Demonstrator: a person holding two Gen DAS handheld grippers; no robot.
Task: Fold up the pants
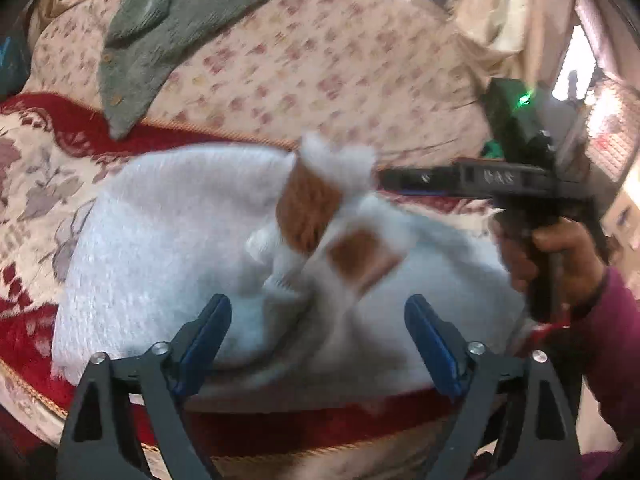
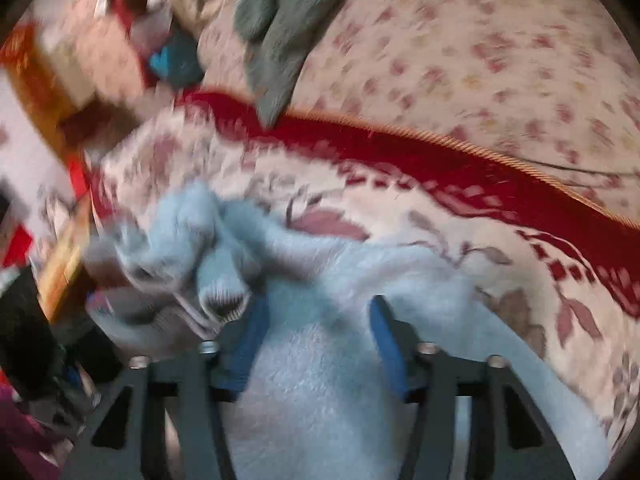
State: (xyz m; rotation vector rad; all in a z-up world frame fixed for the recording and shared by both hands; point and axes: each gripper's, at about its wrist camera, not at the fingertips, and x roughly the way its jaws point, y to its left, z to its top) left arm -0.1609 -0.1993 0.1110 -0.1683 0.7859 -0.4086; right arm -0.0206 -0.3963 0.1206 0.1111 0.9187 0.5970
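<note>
The pants [image 1: 168,248] are white fleece with orange-brown patches [image 1: 306,208] and lie bunched on a red and cream floral blanket [image 1: 36,184]. My left gripper [image 1: 318,316] is open just above the near part of the pants, holding nothing. My right gripper [image 2: 316,320] has white pants fabric [image 2: 320,380] between its blue pads and is closed on it; the leg ends [image 2: 188,248] dangle in front. In the left wrist view the right gripper [image 1: 384,178] reaches in from the right and lifts a fold of the pants.
A grey-green knitted garment [image 1: 160,28] lies on a pale floral cushion [image 1: 320,68] behind the pants; it also shows in the right wrist view [image 2: 280,20]. The blanket has a gold corded edge [image 2: 460,140]. Cluttered boxes [image 2: 48,68] stand at the left.
</note>
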